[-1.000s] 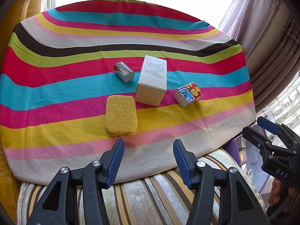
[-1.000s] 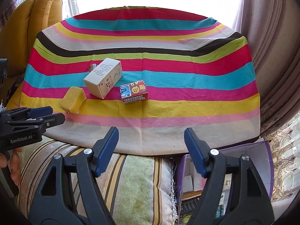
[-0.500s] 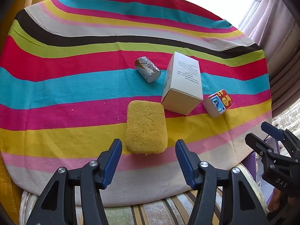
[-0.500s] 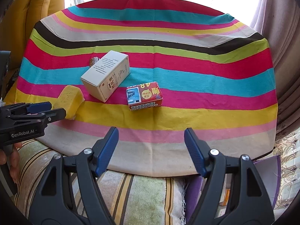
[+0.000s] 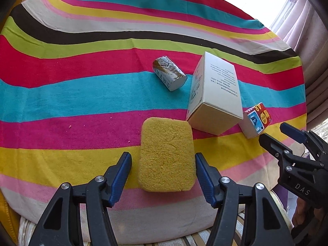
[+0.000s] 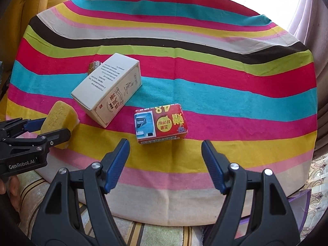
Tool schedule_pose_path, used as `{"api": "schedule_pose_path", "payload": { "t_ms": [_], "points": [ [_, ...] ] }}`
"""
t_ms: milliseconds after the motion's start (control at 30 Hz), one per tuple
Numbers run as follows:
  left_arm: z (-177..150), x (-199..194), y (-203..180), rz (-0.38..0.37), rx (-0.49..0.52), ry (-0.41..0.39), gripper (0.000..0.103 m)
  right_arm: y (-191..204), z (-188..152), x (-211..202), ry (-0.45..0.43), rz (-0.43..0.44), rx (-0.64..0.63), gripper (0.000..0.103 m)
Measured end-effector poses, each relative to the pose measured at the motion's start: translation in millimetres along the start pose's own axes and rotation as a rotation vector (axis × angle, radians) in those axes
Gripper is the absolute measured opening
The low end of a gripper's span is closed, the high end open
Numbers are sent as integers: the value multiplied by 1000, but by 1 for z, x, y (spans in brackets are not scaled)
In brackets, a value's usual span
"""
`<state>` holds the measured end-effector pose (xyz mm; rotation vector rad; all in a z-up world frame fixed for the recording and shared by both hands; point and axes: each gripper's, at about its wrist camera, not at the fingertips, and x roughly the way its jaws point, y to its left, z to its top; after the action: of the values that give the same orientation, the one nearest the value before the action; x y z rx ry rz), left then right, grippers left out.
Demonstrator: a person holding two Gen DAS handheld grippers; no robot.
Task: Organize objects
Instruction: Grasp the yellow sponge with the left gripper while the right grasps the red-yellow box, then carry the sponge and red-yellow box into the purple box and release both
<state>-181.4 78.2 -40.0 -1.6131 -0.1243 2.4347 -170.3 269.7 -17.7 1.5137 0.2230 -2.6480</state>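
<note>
Four things lie on a round table under a striped cloth (image 5: 82,82): a yellow sponge (image 5: 167,139), a white carton (image 5: 215,94), a foil-wrapped roll (image 5: 169,72) and a small red box (image 5: 256,121). My left gripper (image 5: 163,157) points down at the sponge, and its jaws are opening. The sponge's near end sits between the blue pads (image 5: 123,170), which stand clear of it on both sides. My right gripper (image 6: 165,145) is open and empty, just short of the red box (image 6: 161,126). The white carton (image 6: 108,90) hides most of the roll (image 6: 94,65) in the right wrist view.
A yellow cushion (image 6: 24,16) stands at the far left and curtains (image 6: 319,82) hang on the right. Striped upholstery (image 6: 164,233) lies under the table's near edge, with a purple box (image 6: 297,205) beside it. Each gripper shows at the edge of the other's view.
Both grippers have come forward and down over the table. The left one now straddles the sponge's near end with wider jaws. The right one has closed in on the red box.
</note>
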Motion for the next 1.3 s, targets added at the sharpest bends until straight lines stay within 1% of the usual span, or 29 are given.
{"api": "schedule_pose_path", "payload": {
  "t_ms": [333, 467, 500, 633, 967, 1167, 1300],
  "points": [
    [0, 2, -7, 42, 43, -38, 64, 6, 12, 34, 42, 4, -19, 75],
    [-1, 3, -11, 57, 59, -49, 63, 5, 12, 39, 45, 13, -13, 75],
    [-2, 3, -12, 60, 62, -52, 61, 6, 12, 39, 44, 16, -11, 75],
    [-1, 4, -11, 60, 69, -60, 51, 6, 14, 38, 38, 34, -7, 65],
    [-3, -3, -11, 38, 67, -78, 49, 6, 11, 30, 27, 17, -13, 63],
    [-7, -18, -18, 10, 71, -101, 49, 1, 3, 13, 18, 15, 12, 63],
    [-12, -30, -26, -17, 75, -113, 49, -3, -9, -5, 5, 11, 40, 63]
  ]
}}
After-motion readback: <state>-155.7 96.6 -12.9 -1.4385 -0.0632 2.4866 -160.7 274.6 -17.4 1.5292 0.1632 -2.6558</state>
